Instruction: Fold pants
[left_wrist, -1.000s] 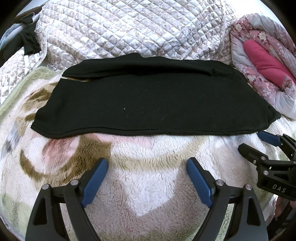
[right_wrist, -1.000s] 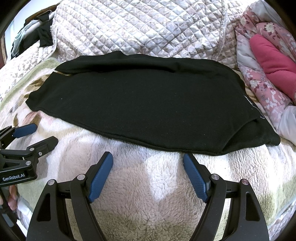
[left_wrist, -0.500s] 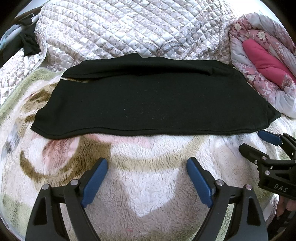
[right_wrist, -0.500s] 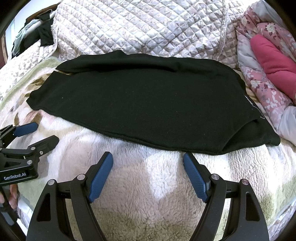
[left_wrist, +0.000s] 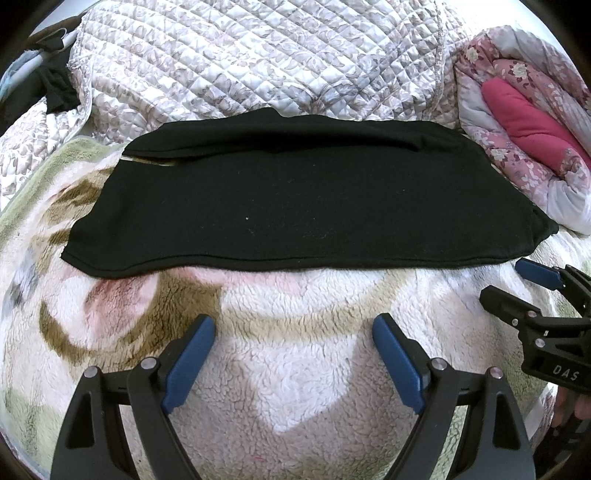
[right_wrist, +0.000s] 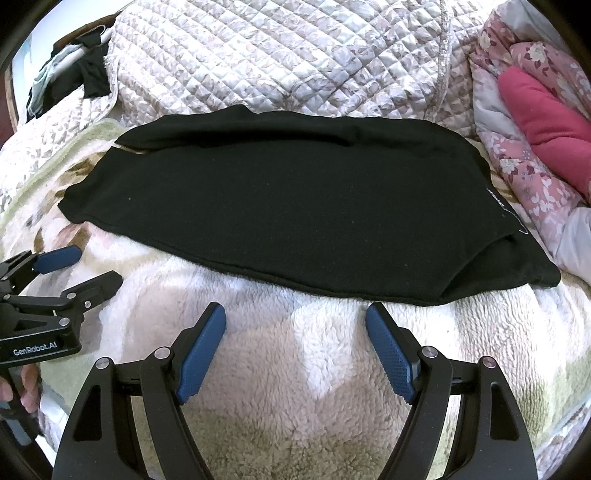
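The black pants (left_wrist: 303, 199) lie folded flat in a wide band across the fleece blanket, also in the right wrist view (right_wrist: 288, 206). My left gripper (left_wrist: 293, 325) is open and empty, hovering over the blanket just short of the pants' near hem. My right gripper (right_wrist: 295, 314) is open and empty, close to the near hem toward the right end. Each gripper shows at the edge of the other's view: the right one (left_wrist: 517, 280), the left one (right_wrist: 88, 266).
A fleece blanket (left_wrist: 295, 369) with brown and pink pattern covers the bed. A quilted white cover (left_wrist: 266, 59) is bunched behind the pants. A pink floral quilt (left_wrist: 524, 122) lies at the right. Dark clothes (right_wrist: 85, 74) hang at the far left.
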